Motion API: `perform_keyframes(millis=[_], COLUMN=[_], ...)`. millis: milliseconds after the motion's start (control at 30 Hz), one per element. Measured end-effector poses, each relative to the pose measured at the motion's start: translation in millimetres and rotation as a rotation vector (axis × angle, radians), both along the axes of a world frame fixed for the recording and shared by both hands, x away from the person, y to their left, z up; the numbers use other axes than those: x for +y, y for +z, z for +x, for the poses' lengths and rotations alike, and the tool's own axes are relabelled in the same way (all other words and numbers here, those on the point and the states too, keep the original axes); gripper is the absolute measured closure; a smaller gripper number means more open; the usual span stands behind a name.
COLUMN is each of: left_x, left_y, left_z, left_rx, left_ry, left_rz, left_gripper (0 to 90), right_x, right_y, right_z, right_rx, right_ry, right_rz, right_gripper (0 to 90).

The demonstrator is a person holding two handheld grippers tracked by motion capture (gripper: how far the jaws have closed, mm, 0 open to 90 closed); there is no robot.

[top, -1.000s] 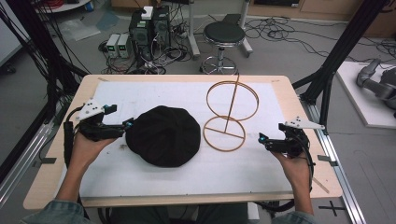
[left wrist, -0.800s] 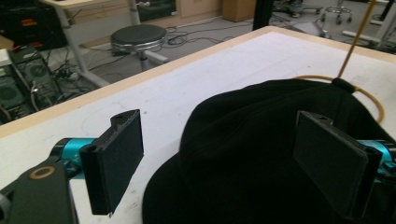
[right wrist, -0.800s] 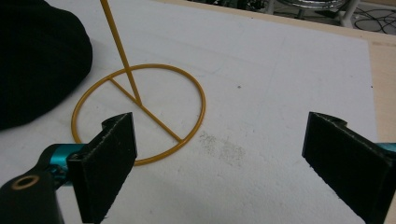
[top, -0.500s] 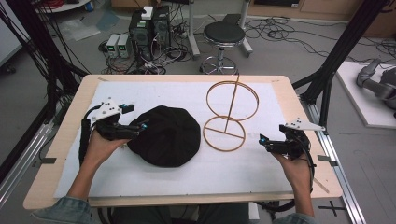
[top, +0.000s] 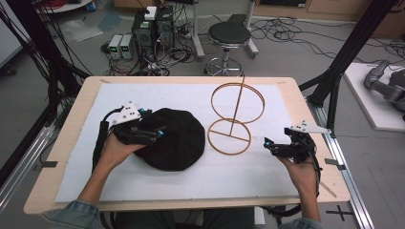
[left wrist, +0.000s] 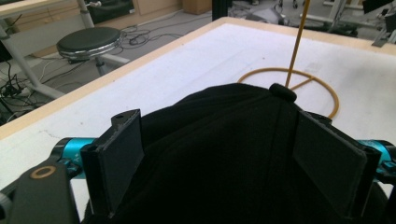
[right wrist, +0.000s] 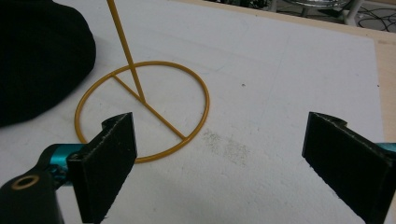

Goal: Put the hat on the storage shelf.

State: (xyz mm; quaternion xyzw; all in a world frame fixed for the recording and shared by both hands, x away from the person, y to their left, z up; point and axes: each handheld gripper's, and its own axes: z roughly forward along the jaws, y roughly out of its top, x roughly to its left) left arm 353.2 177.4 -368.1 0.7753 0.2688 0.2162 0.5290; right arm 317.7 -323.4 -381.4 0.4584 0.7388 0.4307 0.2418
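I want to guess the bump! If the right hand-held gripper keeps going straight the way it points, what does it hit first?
Probably the gold wire stand. The right hand-held gripper, jaws open, points at its flat base ring; the black cap lies beyond. How high it travels is unclear.

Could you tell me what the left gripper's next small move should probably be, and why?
Probably close the left gripper on the black cap: its jaws stand open on either side of the crown, nothing is gripped yet, and the right gripper waits open beside the gold wire stand.
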Motion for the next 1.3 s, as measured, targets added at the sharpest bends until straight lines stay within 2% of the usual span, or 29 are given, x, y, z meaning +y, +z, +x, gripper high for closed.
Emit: perform_keyframes(millis=[200,267,400,433,500,567,633,833,967,1033,1100,1200,1233,1267,1300], left_x=[-8.4,-12.9,-16.7,-18.4,-19.0,-19.5,-18.5,-18.7,-19.0,-18.7,-18.0,-16.3,-14.0,-14.0,-10.4], left_y=[-4.1,-8.3,-12.1,-13.5,-14.2,-15.3,-15.9,-15.0,-14.5,-13.9,-10.8,-7.0,-2.7,-2.7,1.3], left_z=[1.0,1.6,2.4,2.5,3.0,3.4,3.6,1.0,-0.4,-0.9,-2.4,-3.8,-5.6,-5.6,-7.2], left_rx=[0.001,0.006,0.012,0.013,0.014,0.021,0.037,0.053,0.060,0.060,0.055,0.044,0.034,0.034,0.024], left_ry=[-0.016,-0.024,-0.032,-0.029,-0.027,-0.018,-0.041,-0.077,-0.084,-0.083,-0.090,-0.093,-0.090,-0.090,-0.089], left_rz=[0.022,0.055,0.068,0.087,0.094,0.110,0.115,0.135,0.144,0.145,0.119,0.106,0.080,0.080,0.054], left_gripper=[17.0,17.0,16.9,17.0,17.7,25.2,32.3,62.9,76.6,80.3,81.3,81.9,81.9,82.0,82.1], right_x=[0.0,0.1,-0.6,-0.6,-0.2,0.0,0.2,0.3,0.1,-0.3,-0.6,-0.9,-1.1,-1.1,-0.9], right_y=[0.0,0.0,-0.1,-0.3,-0.3,-0.3,-0.4,-0.5,-0.1,0.0,0.0,0.1,0.2,0.2,0.5], right_z=[-0.3,-0.4,-0.5,-0.3,-0.6,-0.3,-0.3,-0.1,-0.3,-0.2,-0.2,0.0,0.0,0.0,-0.4], right_rx=[0.000,0.001,-0.001,-0.001,0.002,0.001,0.003,0.003,0.001,-0.003,-0.001,0.000,-0.001,-0.001,0.003], right_ry=[0.003,0.007,0.008,0.008,0.009,0.011,0.008,0.008,0.009,0.008,0.007,0.005,0.006,0.006,0.004], right_rz=[-0.001,0.004,0.007,0.006,0.010,0.009,0.009,0.006,0.008,0.008,0.011,0.013,0.011,0.011,0.015], right_gripper=[9.8,9.8,9.8,9.8,9.8,9.8,9.8,9.8,9.8,9.8,9.8,9.8,9.8,9.8,9.8])
